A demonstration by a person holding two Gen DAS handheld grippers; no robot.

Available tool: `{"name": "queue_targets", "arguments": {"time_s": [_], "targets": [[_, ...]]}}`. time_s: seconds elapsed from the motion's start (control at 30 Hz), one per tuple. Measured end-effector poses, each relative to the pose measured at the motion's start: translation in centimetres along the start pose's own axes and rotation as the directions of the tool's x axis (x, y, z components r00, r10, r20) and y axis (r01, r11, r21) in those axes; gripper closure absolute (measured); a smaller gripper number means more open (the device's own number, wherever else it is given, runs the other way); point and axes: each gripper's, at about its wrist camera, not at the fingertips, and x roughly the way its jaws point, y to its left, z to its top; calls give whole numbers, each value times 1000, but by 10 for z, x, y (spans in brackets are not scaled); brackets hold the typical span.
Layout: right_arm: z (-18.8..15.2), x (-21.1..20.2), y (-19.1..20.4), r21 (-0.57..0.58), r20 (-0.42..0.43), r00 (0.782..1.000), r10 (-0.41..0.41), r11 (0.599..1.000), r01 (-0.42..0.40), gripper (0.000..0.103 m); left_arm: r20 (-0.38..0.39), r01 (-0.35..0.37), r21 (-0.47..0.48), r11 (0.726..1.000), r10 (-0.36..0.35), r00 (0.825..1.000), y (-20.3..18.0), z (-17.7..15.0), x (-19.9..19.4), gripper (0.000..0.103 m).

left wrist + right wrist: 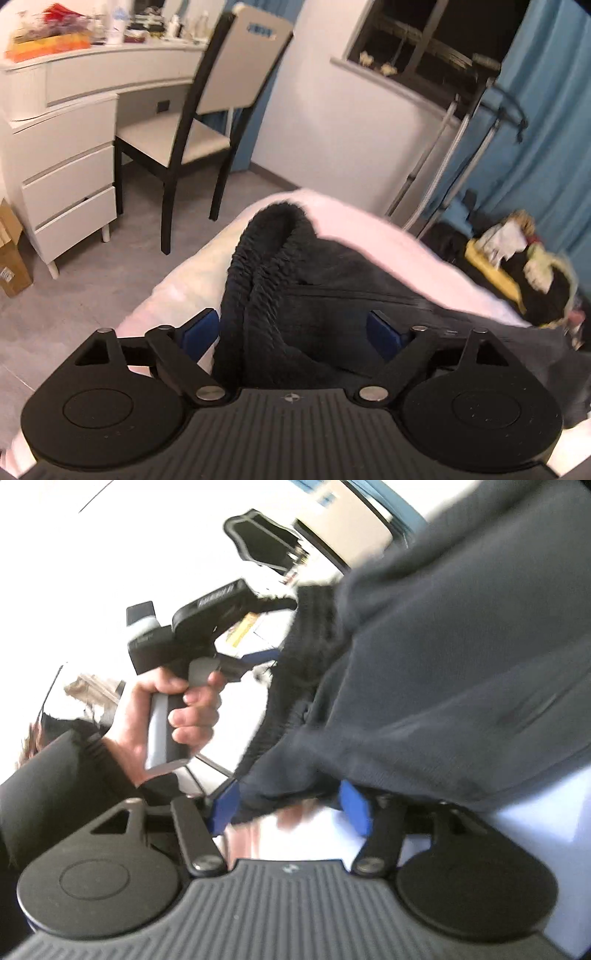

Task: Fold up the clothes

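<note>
A dark navy garment (314,295) with a ribbed elastic waistband (258,251) lies on a pale pink bed (369,229). My left gripper (291,328) is open; its blue pads (199,328) stand wide apart on either side of the waistband. In the right wrist view the same garment (443,664) hangs in front of the camera. My right gripper (291,805) is open, its blue pads (354,805) wide apart with the garment's lower edge between them. The other hand-held gripper (207,635) shows there, held in a hand, at the garment's waistband.
A white dresser (66,166) and a black-framed chair (192,122) stand on the grey floor to the left. A metal clothes rack (454,147), blue curtain (535,129) and a pile of clothes (524,266) are on the right.
</note>
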Motion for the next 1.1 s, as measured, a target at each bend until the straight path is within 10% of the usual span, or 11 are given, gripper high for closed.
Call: {"name": "queue_targets", "arguments": {"time_s": [0.27, 0.5, 0.77, 0.93, 1.1], "targets": [[-29, -164, 24, -94, 148, 954, -262, 956, 277, 39, 76, 127, -49, 991, -123, 989, -96, -78, -97, 10], [-36, -295, 13, 83, 259, 792, -553, 830, 552, 39, -66, 276, -223, 935, -297, 953, -197, -166, -91, 10], [-83, -414, -5, 268, 401, 710, -580, 815, 514, 36, -181, 241, -530, 813, -386, 904, -206, -244, -27, 14], [-78, -424, -35, 376, 419, 725, -547, 831, 410, 35, -85, 154, -599, 786, -254, 964, -172, -244, -19, 28], [-38, -413, -62, 482, 429, 704, -566, 803, 352, 34, -61, 111, -703, 702, -215, 975, -151, -258, 11, 28]]}}
